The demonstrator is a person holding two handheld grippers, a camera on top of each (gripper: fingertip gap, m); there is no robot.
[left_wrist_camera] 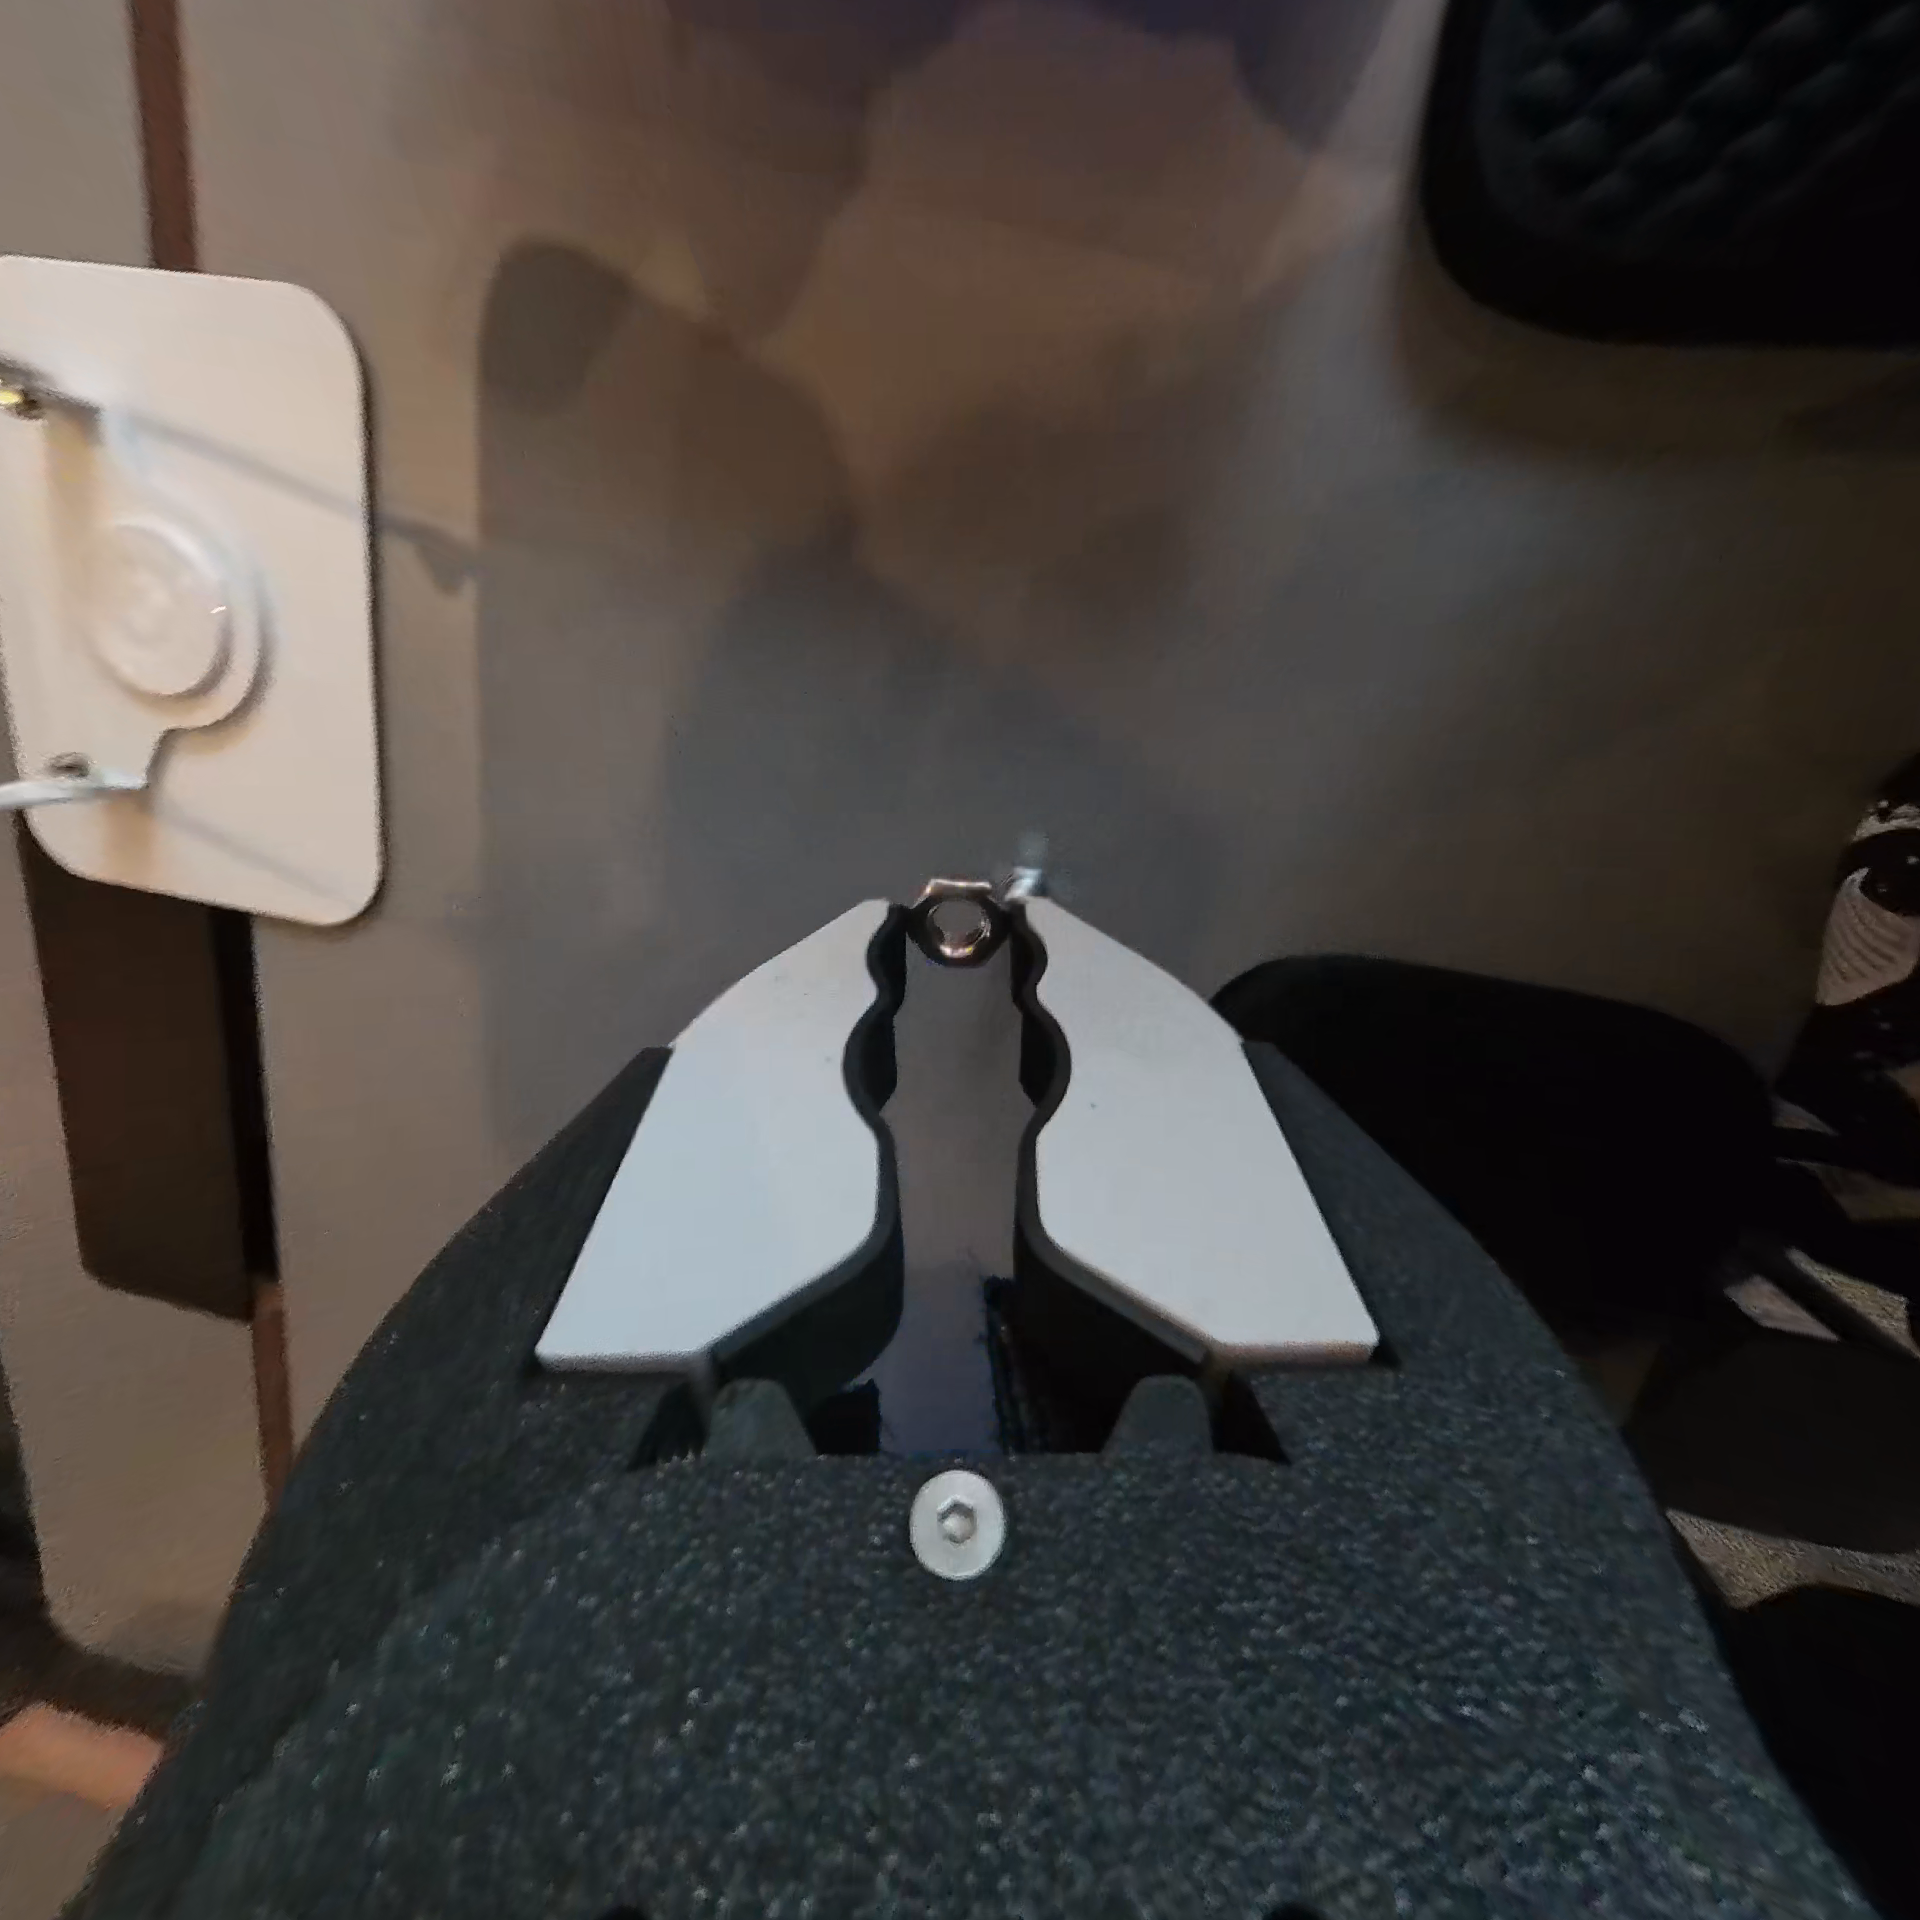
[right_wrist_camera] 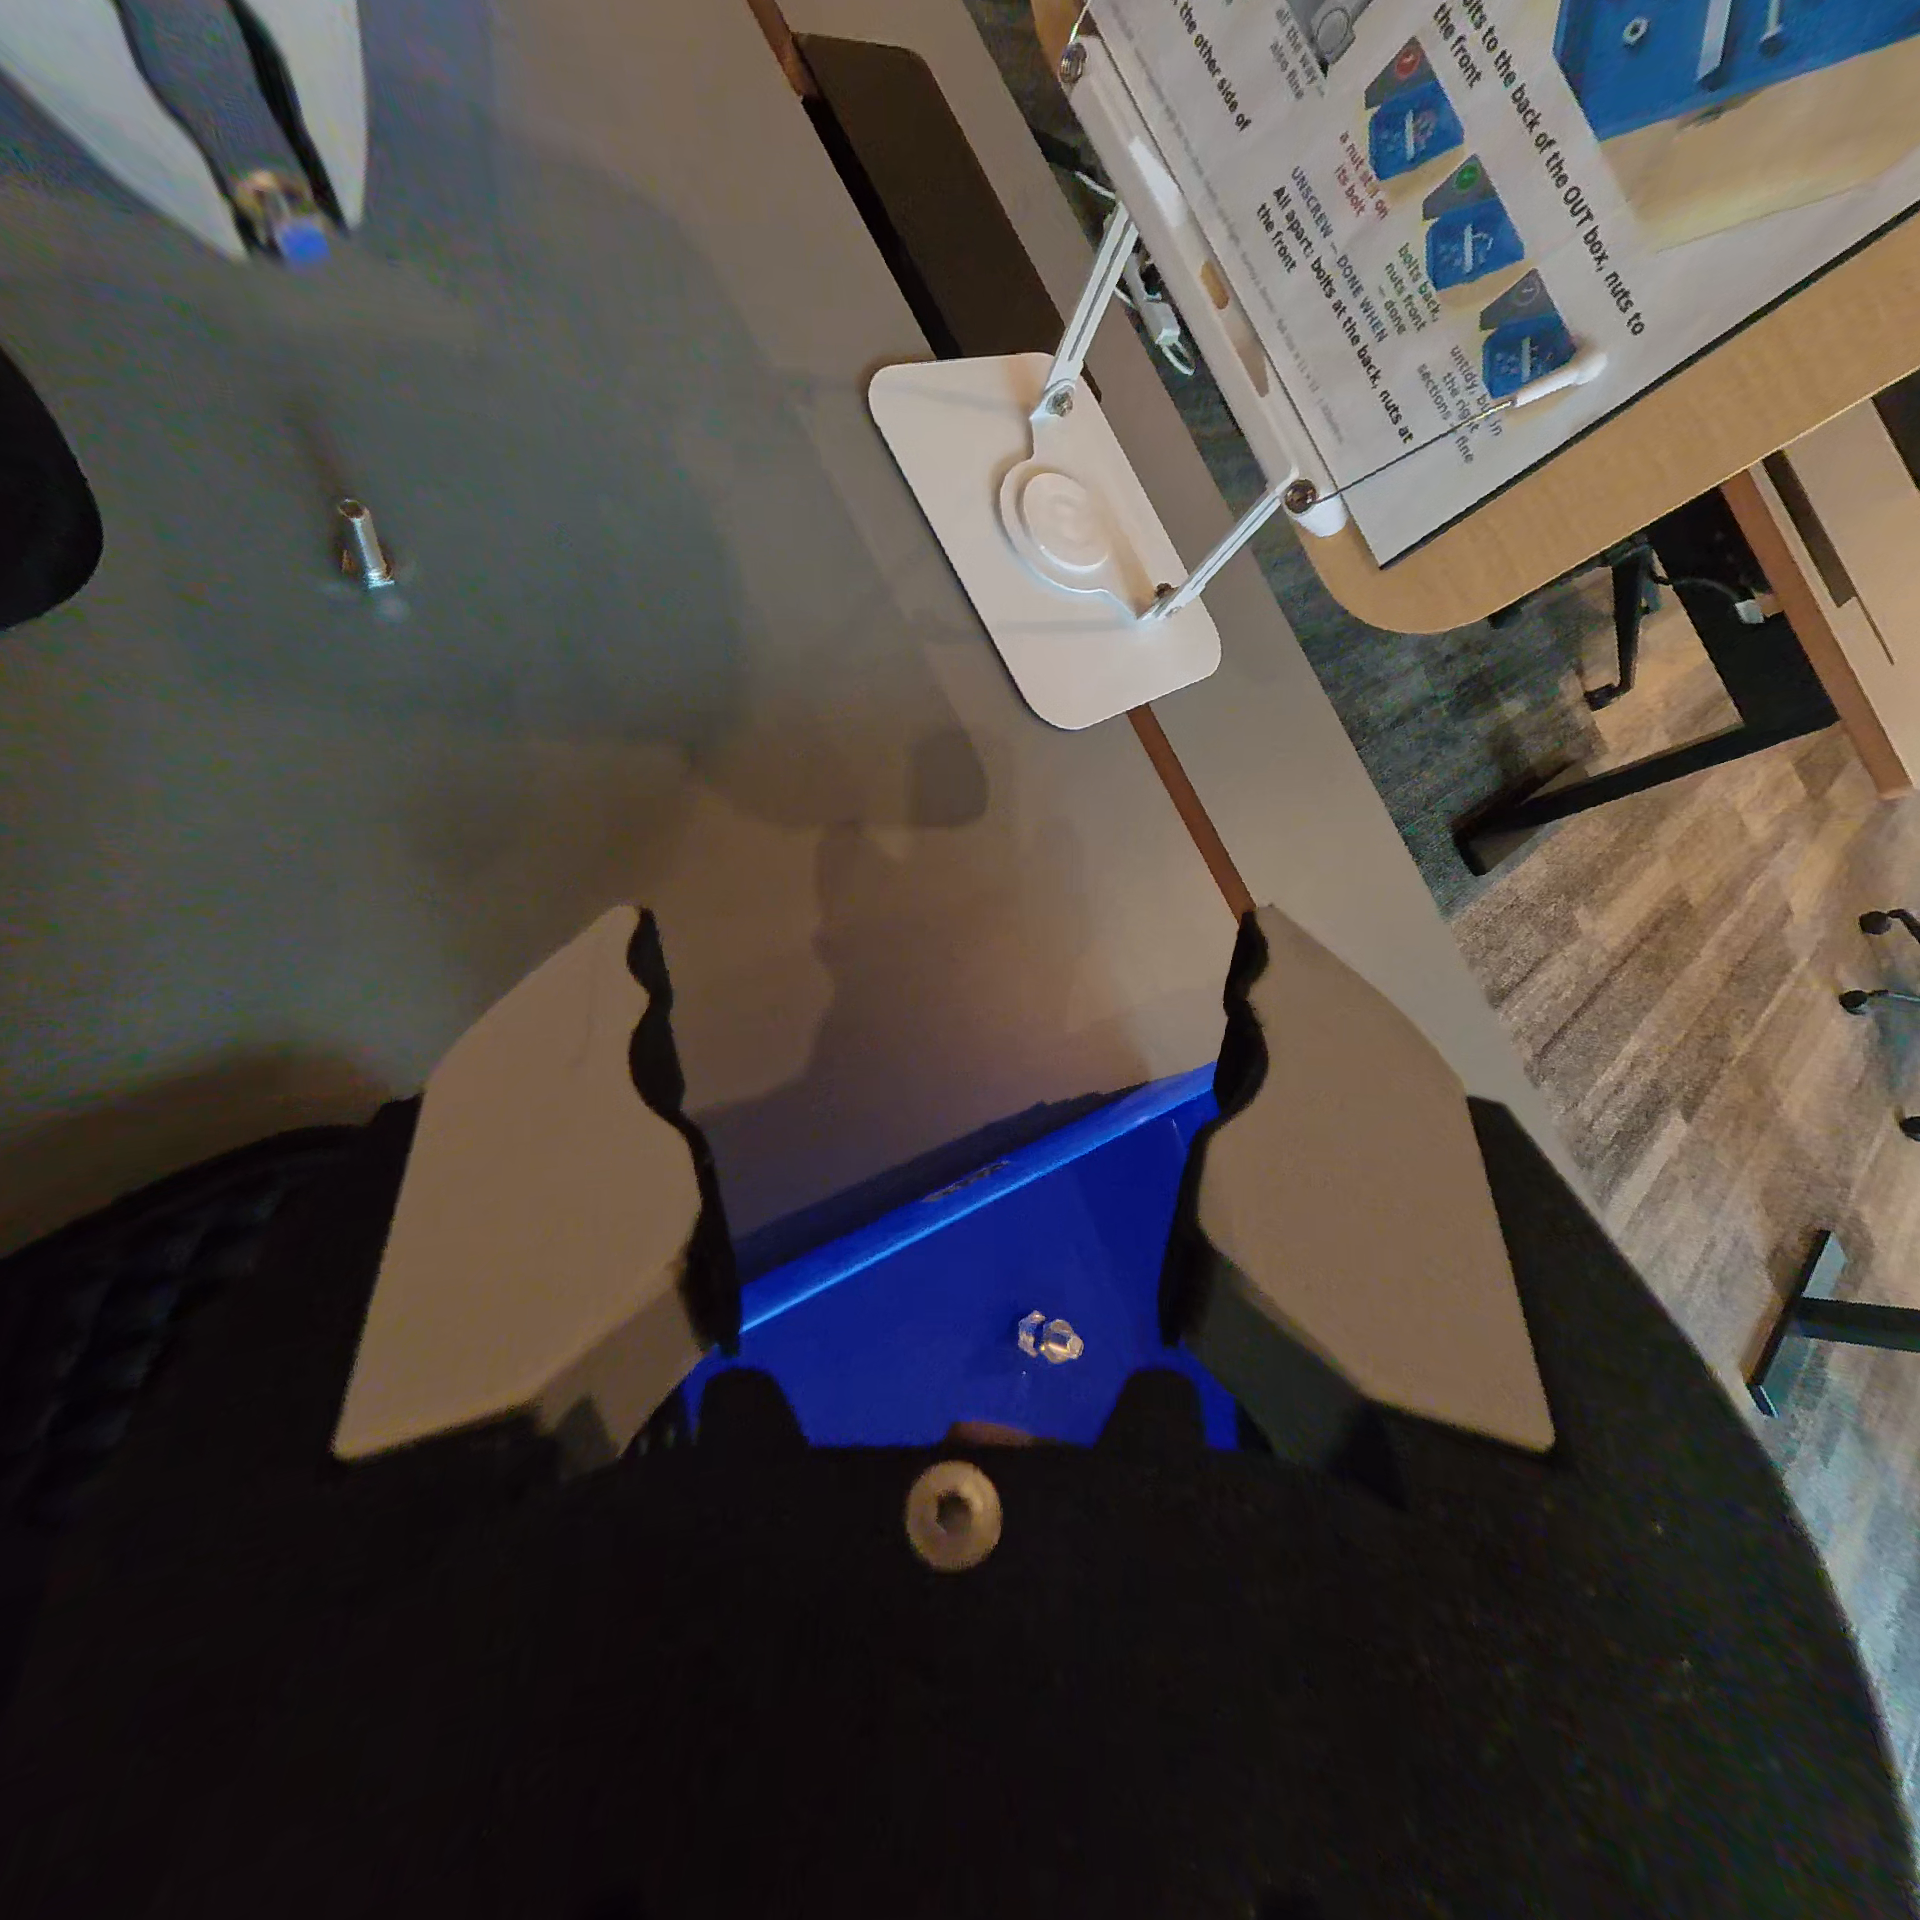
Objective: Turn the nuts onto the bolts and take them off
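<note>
My left gripper [left_wrist_camera: 954, 920] is shut on a small silver hex nut [left_wrist_camera: 954, 925], pinched at the fingertips with its hole facing the camera, above the grey table [left_wrist_camera: 1143, 623]. A small blurred shiny piece [left_wrist_camera: 1029, 881] lies just beyond the right fingertip. In the right wrist view a silver bolt [right_wrist_camera: 364, 545] rests on the table [right_wrist_camera: 520, 727] at the far left. My right gripper [right_wrist_camera: 945, 935] is open and empty above a blue box [right_wrist_camera: 935, 1299]. A small shiny fastener [right_wrist_camera: 1049, 1340] lies in the box.
A white stand base [left_wrist_camera: 187, 582] sits at the left; it also shows in the right wrist view [right_wrist_camera: 1039, 540], carrying a printed sheet [right_wrist_camera: 1403, 208]. A black padded object [left_wrist_camera: 1683, 156] is at the top right. The table edge [right_wrist_camera: 1195, 810] drops to floor at the right. Across from one pair of fingers to the other is roughly 25 cm.
</note>
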